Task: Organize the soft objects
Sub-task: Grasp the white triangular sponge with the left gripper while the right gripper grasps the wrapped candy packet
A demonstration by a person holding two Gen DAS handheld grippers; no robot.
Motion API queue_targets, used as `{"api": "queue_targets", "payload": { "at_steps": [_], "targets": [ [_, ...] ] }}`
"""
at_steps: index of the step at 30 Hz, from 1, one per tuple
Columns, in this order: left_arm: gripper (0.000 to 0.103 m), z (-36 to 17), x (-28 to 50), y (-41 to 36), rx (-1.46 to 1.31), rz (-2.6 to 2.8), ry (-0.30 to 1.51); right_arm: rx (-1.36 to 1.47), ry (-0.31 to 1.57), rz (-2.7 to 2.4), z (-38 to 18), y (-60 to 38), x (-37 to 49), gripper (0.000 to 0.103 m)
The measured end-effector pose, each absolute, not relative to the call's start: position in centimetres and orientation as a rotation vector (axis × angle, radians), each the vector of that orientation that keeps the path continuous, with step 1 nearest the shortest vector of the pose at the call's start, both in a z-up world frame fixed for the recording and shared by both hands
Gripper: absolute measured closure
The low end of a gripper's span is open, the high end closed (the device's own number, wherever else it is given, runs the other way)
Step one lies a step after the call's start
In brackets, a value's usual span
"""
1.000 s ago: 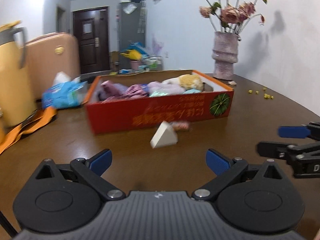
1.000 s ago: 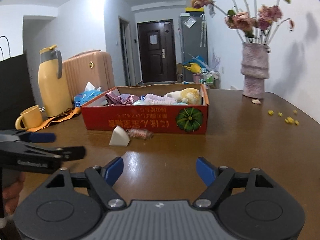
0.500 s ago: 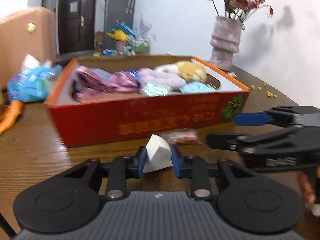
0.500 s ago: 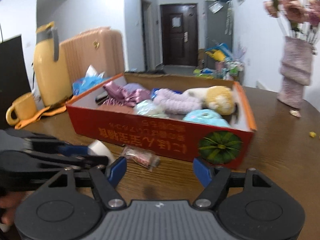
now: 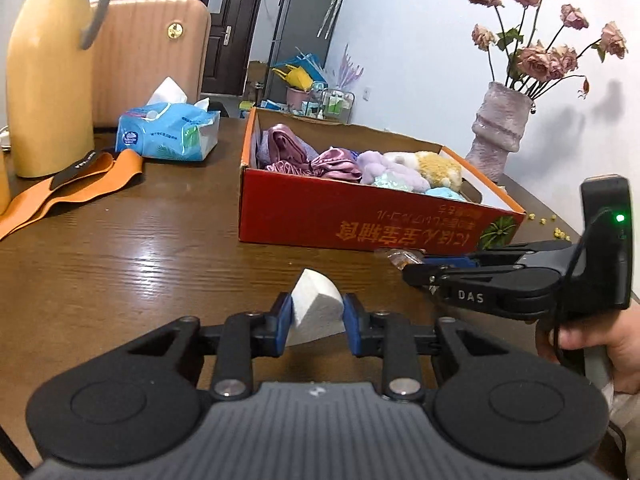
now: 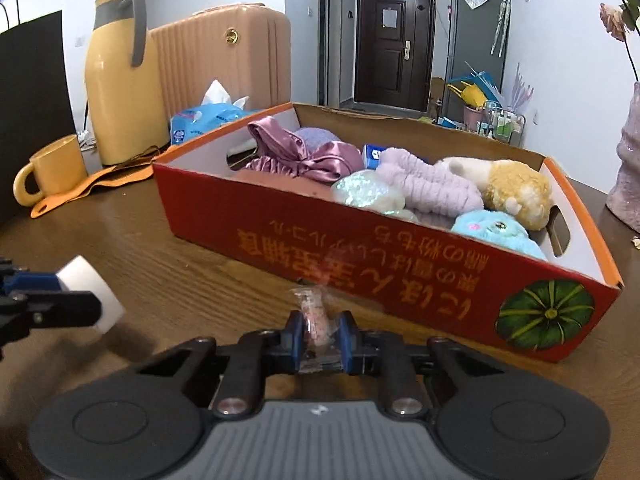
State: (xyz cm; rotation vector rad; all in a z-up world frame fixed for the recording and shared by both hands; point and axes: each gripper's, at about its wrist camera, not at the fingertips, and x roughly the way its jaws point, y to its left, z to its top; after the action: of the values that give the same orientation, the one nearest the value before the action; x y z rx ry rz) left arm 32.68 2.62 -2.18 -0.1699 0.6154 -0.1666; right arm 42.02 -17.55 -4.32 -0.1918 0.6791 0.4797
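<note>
Presently, a white wedge sponge (image 5: 316,310) is being clamped between the closed-in jaws of the left gripper (image 5: 315,318), its rounded end pointing forward and up. A small pink wrapped packet (image 6: 316,318) is being pinched by the right gripper (image 6: 318,336), its long axis running forward toward the red box (image 6: 400,276) just beyond. Open wooden table (image 5: 140,248) is being left to the box's left.

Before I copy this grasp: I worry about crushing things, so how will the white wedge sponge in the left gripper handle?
The white wedge sponge looks like soft foam, so it probably compresses and springs back. It likely weighs very little; the left gripper holds it by two pads alone. Its flat faces suggest it won't roll when set down.
</note>
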Motion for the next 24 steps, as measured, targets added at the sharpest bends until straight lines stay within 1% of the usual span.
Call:
{"api": "queue_targets", "payload": {
  "at_steps": [5, 11, 18, 24],
  "targets": [
    [0.075, -0.8, 29.8, 2.4, -0.170, -0.167, 0.587, -0.181, 0.679, 0.457, -3.9, -17.8, 39.9, 0.087],
    [0.075, 0.7, 25.3, 1.8, -0.155, -0.183, 0.555, -0.126, 0.624, 0.429, -2.2, -20.4, 31.6, 0.087],
    [0.075, 1.1, 20.6, -1.4, -0.128, -0.261, 0.547, 0.024, 0.566, 0.360, -0.3, -26.2, 20.5, 0.087],
    [0.075, 1.9, 18.3, -3.8, -0.101, -0.319, 0.508, 0.049, 0.509, 0.333, 0.8, -28.4, 16.2, 0.087]
  ]
}}
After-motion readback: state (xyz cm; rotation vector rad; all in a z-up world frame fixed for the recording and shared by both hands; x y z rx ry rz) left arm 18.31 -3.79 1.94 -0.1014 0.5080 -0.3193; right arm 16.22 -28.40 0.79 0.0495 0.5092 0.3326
